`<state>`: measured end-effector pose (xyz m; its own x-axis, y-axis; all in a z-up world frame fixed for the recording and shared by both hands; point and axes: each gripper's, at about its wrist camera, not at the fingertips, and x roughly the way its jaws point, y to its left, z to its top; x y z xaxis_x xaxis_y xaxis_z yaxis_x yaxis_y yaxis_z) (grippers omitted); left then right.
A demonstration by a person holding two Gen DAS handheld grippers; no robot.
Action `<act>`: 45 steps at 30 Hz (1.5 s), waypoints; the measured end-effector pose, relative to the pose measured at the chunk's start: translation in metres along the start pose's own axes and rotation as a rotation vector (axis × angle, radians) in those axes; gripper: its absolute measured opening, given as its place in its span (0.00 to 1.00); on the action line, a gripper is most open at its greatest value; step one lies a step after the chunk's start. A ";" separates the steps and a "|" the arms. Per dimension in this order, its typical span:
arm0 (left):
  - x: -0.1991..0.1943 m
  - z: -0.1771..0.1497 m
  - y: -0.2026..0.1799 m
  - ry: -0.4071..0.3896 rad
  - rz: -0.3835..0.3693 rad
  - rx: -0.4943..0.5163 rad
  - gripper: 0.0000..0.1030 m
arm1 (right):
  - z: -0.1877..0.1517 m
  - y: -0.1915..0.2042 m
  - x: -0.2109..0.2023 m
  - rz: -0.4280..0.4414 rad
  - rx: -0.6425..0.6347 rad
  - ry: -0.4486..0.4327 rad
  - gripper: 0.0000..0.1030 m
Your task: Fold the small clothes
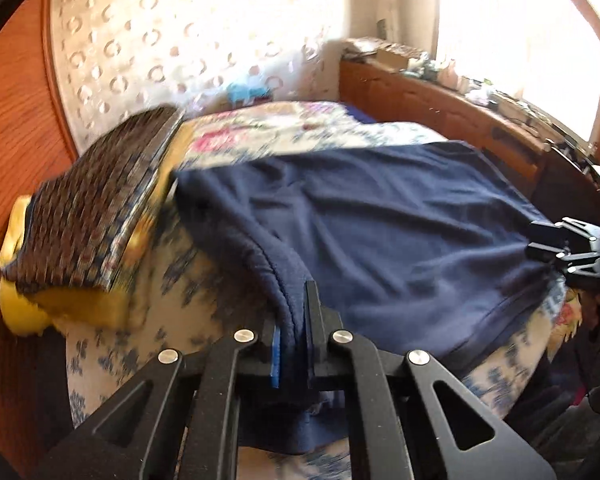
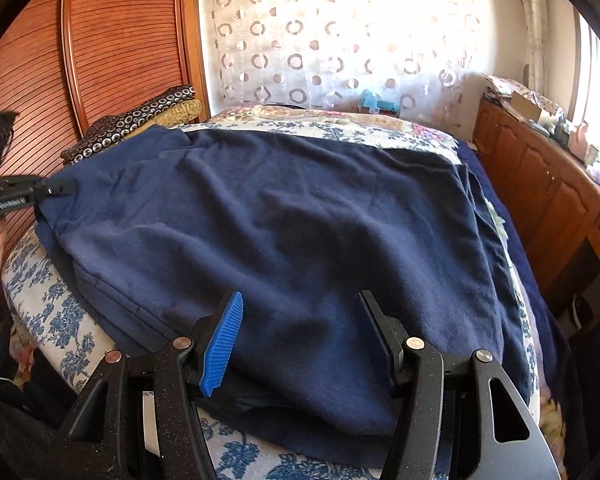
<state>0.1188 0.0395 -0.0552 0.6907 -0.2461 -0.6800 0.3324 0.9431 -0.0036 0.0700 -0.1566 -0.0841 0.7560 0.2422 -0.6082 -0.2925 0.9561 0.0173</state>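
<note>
pinching navy garment (image 1: 380, 220) hem, left gripper (image 1: 294, 320) fingers clamped – right gripper (image 2: 300, 336) fingers apart, garment's near edge hidden.

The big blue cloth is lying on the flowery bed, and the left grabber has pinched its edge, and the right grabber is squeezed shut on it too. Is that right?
Not quite. The right gripper is open, its jaws standing apart above the blue cloth, as the right wrist view shows. The rest holds: the cloth lies on the flowery bed, and the left gripper has pinched its edge.
</note>
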 end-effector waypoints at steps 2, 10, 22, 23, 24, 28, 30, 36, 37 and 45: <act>-0.003 0.009 -0.011 -0.023 0.003 0.019 0.09 | -0.001 -0.002 -0.001 -0.001 0.006 0.000 0.58; -0.004 0.042 -0.063 -0.067 -0.056 0.102 0.09 | -0.009 -0.013 -0.011 0.027 0.042 -0.021 0.58; -0.001 0.084 -0.122 -0.103 -0.160 0.181 0.09 | -0.029 -0.039 -0.037 -0.003 0.097 -0.048 0.58; -0.002 0.090 -0.128 -0.110 -0.172 0.187 0.09 | -0.031 -0.042 -0.041 -0.007 0.104 -0.053 0.58; -0.002 0.094 -0.132 -0.115 -0.180 0.191 0.09 | -0.032 -0.044 -0.043 -0.010 0.109 -0.056 0.58; -0.001 0.111 -0.161 -0.132 -0.217 0.224 0.09 | -0.038 -0.054 -0.053 -0.026 0.131 -0.066 0.58; 0.000 0.119 -0.175 -0.135 -0.237 0.245 0.09 | -0.040 -0.061 -0.057 -0.037 0.137 -0.069 0.58; 0.003 0.140 -0.220 -0.146 -0.293 0.300 0.09 | -0.046 -0.079 -0.083 -0.058 0.164 -0.101 0.58; 0.004 0.143 -0.226 -0.148 -0.303 0.307 0.09 | -0.047 -0.080 -0.087 -0.063 0.165 -0.106 0.58; 0.027 0.150 -0.270 -0.105 -0.353 0.355 0.09 | -0.044 -0.088 -0.130 -0.107 0.182 -0.165 0.58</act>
<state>0.1443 -0.2552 0.0378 0.5519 -0.5741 -0.6048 0.7422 0.6688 0.0425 -0.0280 -0.2799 -0.0418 0.8668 0.1474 -0.4765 -0.1070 0.9880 0.1110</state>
